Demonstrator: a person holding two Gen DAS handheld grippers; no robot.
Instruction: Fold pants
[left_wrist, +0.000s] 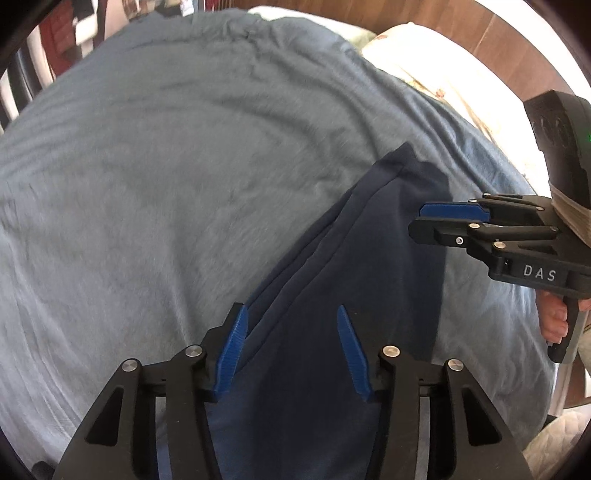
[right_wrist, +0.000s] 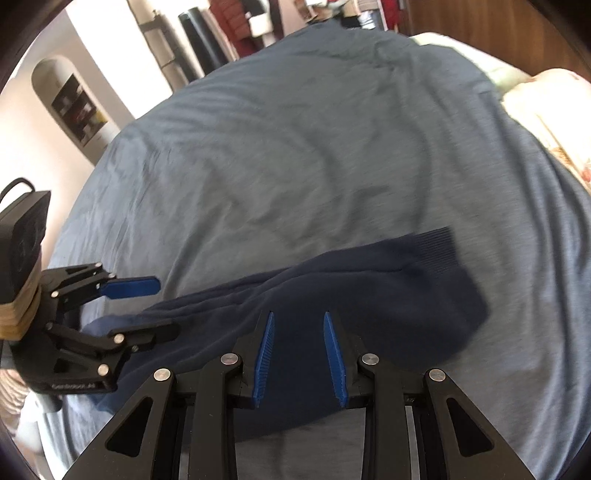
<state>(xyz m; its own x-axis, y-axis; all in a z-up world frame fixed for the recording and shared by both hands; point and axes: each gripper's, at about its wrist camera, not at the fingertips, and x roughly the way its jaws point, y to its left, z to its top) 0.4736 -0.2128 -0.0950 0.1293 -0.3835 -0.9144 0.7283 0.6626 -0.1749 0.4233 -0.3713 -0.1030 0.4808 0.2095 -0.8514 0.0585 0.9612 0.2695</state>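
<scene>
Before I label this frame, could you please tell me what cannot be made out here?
- Near end of the pants: both views, hidden under the left hand-held gripper and right hand-held gripper.
- Number of folds: layers overlap.
- Blanket texture: motion blur.
- Room shelves: right wrist view, too small.
- Pillow: cut by edge.

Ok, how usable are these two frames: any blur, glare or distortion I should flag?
Left wrist view: bedspread smeared by motion blur, pillow blown out by glare, heavy fisheye curvature; left hand-held gripper stays sharp. Right wrist view: similar smear across bedspread and navy pants, bright washed-out wall at left; right hand-held gripper crisp.
</scene>
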